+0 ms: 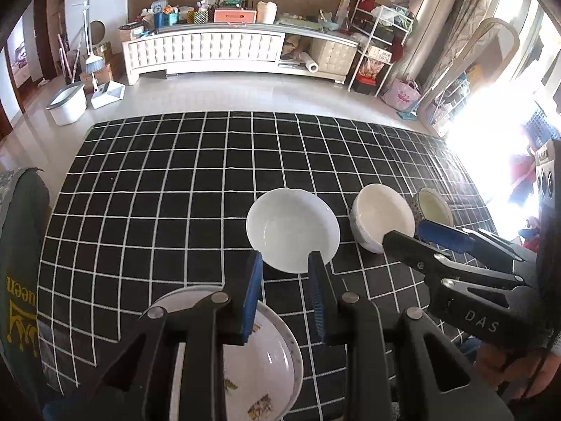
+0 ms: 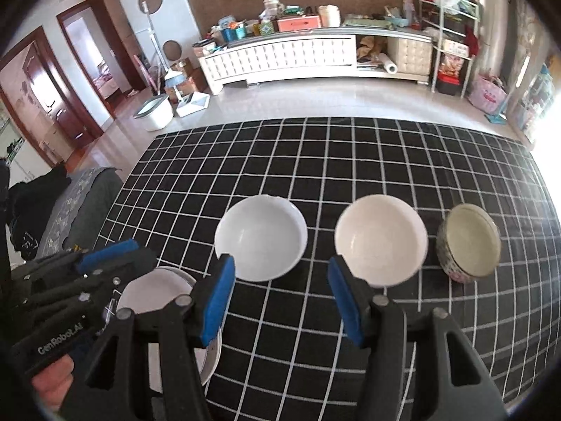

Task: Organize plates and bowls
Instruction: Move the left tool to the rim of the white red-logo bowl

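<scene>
Three bowls stand in a row on the black grid tablecloth: a white bowl, a cream bowl and a patterned bowl. A flower-printed plate lies near the front edge, partly hidden under my left gripper. Its jaws stand a little apart with nothing between the pads, and the tips hover at the near rim of the white bowl. My right gripper is open and empty, with its tips in front of the white and cream bowls. In the left wrist view the right gripper reaches over the cream bowl.
A chair with a grey-green cover stands against the table's left side. Past the far edge are bare floor, a white bin and a long white cabinet. A person's hand holds the left gripper.
</scene>
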The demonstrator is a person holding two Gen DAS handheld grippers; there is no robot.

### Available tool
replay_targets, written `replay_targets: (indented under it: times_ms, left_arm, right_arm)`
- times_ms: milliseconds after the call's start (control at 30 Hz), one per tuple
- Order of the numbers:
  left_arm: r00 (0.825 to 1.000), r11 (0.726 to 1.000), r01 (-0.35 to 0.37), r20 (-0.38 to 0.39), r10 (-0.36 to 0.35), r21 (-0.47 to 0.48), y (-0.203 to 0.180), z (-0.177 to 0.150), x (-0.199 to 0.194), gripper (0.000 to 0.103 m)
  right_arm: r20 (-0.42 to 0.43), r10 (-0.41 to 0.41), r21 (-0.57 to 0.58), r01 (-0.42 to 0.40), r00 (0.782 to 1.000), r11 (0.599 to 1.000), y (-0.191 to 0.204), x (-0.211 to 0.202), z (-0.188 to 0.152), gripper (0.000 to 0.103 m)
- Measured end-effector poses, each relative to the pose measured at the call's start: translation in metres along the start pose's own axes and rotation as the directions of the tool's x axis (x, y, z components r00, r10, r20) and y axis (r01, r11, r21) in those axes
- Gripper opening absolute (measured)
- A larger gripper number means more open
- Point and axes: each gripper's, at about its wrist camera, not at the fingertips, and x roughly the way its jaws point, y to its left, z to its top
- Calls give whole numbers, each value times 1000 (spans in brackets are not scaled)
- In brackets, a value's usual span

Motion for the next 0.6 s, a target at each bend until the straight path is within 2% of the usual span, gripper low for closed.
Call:
replay_targets:
  times_ms: [67,167,333,600]
  left_arm:
    - [1000,1000,10,-2,-10,14,1,2,9,24]
    - [1000,1000,18,-25,-17,20,4,6,29,24]
    - [997,1000,24,-71,-24,2,16,10,61,24]
    - [989,1000,23,-145,-25,-19,33,17,112,22]
  right_arm:
    - [4,11,-20,-11,1000,1000,0,9,1,60]
    - [-8,1,-53,-1,1000,999,0,28,1,49]
    - [-57,10,-36,-12,998,999,-11,62,1,40]
    - [-85,-31,-65,26,996,998,-18,94,6,34]
